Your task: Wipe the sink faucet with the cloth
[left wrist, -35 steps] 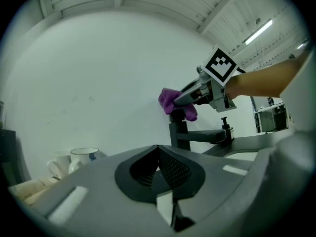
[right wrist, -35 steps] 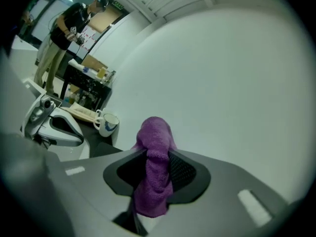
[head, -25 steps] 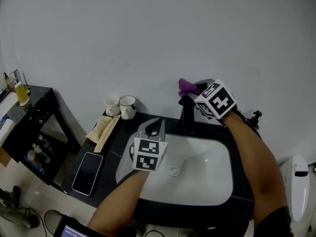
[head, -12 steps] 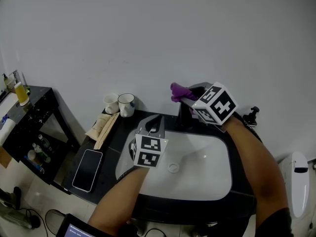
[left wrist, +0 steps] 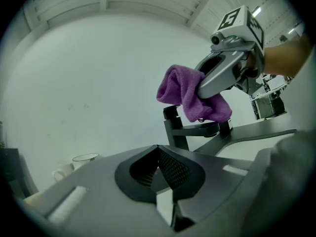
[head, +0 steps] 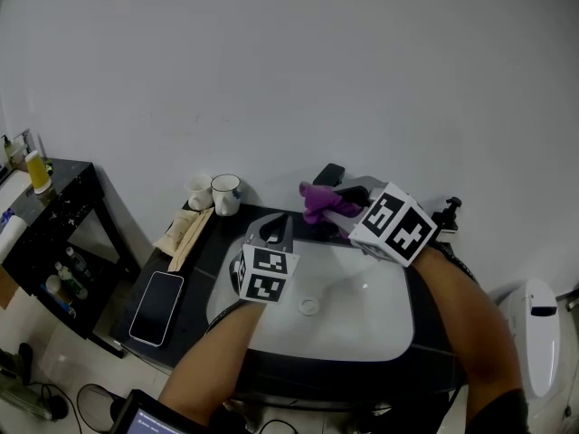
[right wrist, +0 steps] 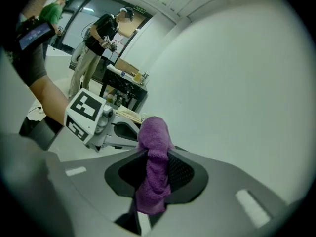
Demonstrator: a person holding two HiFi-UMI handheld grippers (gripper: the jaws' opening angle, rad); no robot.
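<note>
Shifting cloth left along faucet w/ right gripper

Grey hand-held grippers, black-white marker cubes

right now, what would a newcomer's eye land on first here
The purple cloth, pinched in the right gripper, right over the black faucet behind the white sink. Next, the left gripper, jaws shut and empty, above the sink's left rim, and a dark phone lying on the counter at the left.
</note>
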